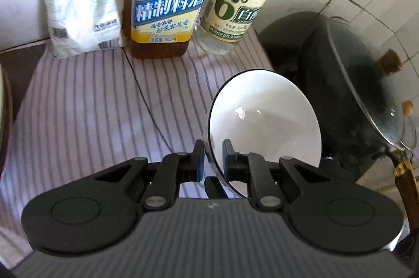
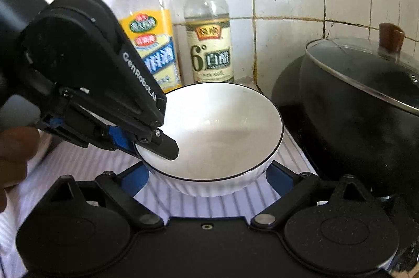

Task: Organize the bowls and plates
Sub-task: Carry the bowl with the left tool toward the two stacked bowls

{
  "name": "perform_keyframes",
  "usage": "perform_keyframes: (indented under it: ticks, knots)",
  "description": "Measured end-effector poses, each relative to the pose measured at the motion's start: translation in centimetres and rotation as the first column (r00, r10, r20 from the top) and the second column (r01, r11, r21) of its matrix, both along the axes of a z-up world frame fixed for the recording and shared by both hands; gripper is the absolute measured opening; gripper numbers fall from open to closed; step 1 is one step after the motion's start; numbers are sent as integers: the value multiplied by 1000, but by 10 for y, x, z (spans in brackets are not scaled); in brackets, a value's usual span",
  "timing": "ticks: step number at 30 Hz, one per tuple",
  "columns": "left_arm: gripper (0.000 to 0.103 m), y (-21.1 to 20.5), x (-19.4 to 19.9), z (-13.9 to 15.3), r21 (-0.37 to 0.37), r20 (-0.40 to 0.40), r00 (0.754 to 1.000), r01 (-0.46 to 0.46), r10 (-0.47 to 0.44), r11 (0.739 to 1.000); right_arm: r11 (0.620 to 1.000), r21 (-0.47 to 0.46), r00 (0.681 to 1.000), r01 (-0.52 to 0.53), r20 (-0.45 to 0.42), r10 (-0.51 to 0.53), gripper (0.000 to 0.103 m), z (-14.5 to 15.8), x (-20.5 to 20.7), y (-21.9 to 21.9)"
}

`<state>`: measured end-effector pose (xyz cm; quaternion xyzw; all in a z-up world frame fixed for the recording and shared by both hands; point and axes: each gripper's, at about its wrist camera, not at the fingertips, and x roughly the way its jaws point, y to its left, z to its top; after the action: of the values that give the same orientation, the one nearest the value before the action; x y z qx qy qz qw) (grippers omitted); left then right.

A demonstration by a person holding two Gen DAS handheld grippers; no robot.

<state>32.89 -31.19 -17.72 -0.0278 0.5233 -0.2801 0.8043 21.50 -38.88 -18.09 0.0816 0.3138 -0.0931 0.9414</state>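
A white bowl (image 1: 264, 120) with a dark rim hangs tilted over the striped cloth (image 1: 91, 107). My left gripper (image 1: 212, 144) is shut on its near rim, one finger inside the bowl and one outside. In the right wrist view the same bowl (image 2: 222, 131) is held by the left gripper (image 2: 149, 147), which comes in from the upper left. My right gripper (image 2: 209, 178) stands open and low. Its blue pads (image 2: 277, 178) sit wide apart on either side of the bowl's base, and I see no contact with it.
A yellow-labelled cooking wine bottle (image 1: 167, 3), a clear vinegar bottle (image 1: 235, 10) and a white bag (image 1: 78, 3) stand along the tiled wall. A black wok with a glass lid (image 1: 353, 94) sits at the right. A dish's edge (image 1: 4, 120) shows at far left.
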Motion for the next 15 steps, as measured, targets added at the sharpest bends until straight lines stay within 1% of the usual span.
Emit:
perform_keyframes:
  ticks: [2, 5, 11, 15]
  knots:
    - [13, 8, -7, 8, -13, 8, 1000, 9, -9, 1000, 1000, -2, 1000, 6, 15, -6, 99, 7, -7, 6]
    - [13, 20, -17, 20, -29, 11, 1000, 29, -28, 999, 999, -34, 999, 8, 37, -6, 99, 20, -20, 18]
    - [13, 42, -42, 41, 3, 46, 997, 55, -55, 998, 999, -30, 998, -17, 61, 19, 99, 34, -38, 36]
    - [13, 61, -57, 57, 23, 61, 997, 50, -52, 998, 999, -35, 997, -24, 77, 27, 99, 46, -50, 55]
